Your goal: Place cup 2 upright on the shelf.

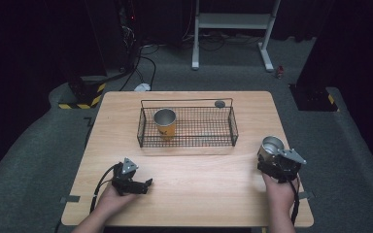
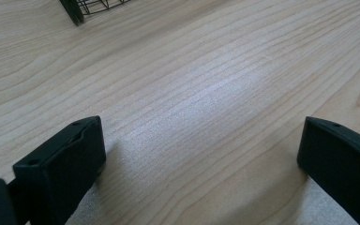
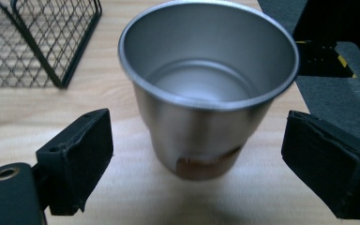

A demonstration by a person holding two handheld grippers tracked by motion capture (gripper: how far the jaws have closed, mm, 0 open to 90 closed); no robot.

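A steel cup (image 1: 271, 146) stands upright near the table's right edge. My right gripper (image 1: 273, 164) sits just behind it, open. In the right gripper view the cup (image 3: 206, 98) stands between the two jaws, with a gap on each side and an orange band at its base. A second steel cup with an orange band (image 1: 165, 123) stands inside the black wire basket (image 1: 233, 127) at its left end. My left gripper (image 1: 148, 183) rests low over the table at the front left, open, and in the left gripper view bare wood lies between its jaws.
The wooden table (image 1: 199, 184) ends close to the right of the cup. A small dark round thing (image 1: 219, 103) lies behind the basket. The basket's corner (image 2: 82, 8) is at the top left of the left gripper view. Grey carpet and dark equipment surround the table.
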